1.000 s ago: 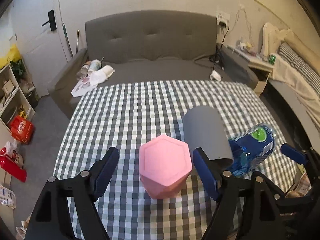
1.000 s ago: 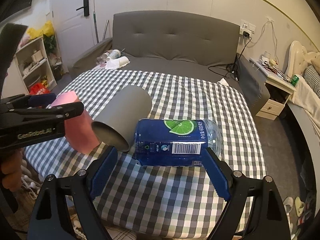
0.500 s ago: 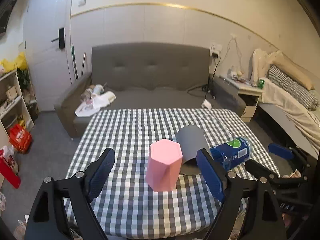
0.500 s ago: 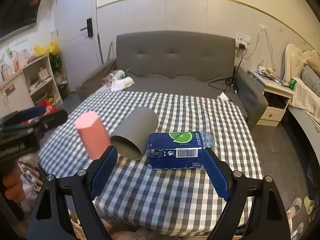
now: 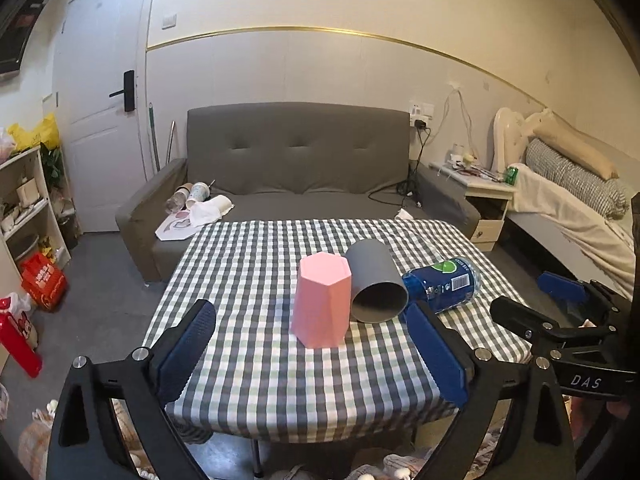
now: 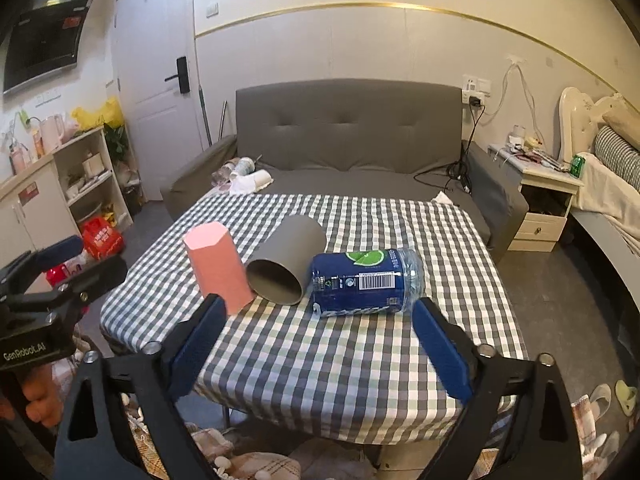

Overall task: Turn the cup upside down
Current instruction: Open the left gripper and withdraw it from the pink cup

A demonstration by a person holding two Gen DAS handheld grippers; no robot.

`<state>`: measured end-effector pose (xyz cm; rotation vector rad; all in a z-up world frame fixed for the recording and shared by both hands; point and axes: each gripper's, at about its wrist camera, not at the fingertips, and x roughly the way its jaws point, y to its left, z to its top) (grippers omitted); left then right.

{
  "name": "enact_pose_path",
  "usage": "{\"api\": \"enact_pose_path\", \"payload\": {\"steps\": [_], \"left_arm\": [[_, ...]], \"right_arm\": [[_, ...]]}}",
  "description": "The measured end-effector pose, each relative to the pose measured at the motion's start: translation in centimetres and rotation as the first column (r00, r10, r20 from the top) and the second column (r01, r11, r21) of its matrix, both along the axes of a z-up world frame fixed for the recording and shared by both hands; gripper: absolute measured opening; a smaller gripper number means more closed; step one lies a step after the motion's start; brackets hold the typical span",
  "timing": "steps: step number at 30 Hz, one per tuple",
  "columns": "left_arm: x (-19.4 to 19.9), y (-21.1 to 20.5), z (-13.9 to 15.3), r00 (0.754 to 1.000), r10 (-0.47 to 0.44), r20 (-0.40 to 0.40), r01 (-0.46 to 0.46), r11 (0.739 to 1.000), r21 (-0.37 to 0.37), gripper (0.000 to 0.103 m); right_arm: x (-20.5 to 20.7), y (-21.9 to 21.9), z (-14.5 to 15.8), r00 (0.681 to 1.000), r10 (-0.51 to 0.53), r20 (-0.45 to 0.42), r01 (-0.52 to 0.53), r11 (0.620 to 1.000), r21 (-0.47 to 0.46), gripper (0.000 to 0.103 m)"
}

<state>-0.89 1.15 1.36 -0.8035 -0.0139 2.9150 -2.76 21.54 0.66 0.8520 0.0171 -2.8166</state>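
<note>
A pink hexagonal cup (image 5: 322,300) stands upside down on the checked table (image 5: 256,264); it also shows in the right wrist view (image 6: 218,266). A grey cup (image 5: 374,286) lies on its side beside it, mouth toward me, also in the right wrist view (image 6: 286,266). My left gripper (image 5: 312,356) is open and empty, pulled back over the table's near edge. My right gripper (image 6: 318,346) is open and empty, also back from the objects.
A blue-labelled plastic bottle (image 6: 366,282) lies on its side to the right of the grey cup. A grey sofa (image 5: 298,168) stands behind the table, a shelf unit (image 5: 24,200) at left, a nightstand (image 5: 486,200) and bed at right.
Both grippers have drawn back and away from the table. The pink cup stays standing upside down, free of the left gripper. The grey cup and bottle have not moved.
</note>
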Motion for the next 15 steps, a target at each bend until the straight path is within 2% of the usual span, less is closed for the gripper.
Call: {"api": "enact_pose_path", "payload": {"steps": [2,15], "left_arm": [[0.46,-0.11,-0.19,1.000,0.012,0.004,-0.012,1.000,0.000,0.103],[1.12,-0.61,-0.75,0.999,0.044,0.008,-0.044,0.999,0.002,0.103]], "right_arm": [[0.46,-0.05,0.18,1.000,-0.001,-0.014,0.001,1.000,-0.002,0.103],[0.96,-0.59,-0.22,1.000,0.005,-0.012,-0.005,1.000,0.010,0.103]]}}
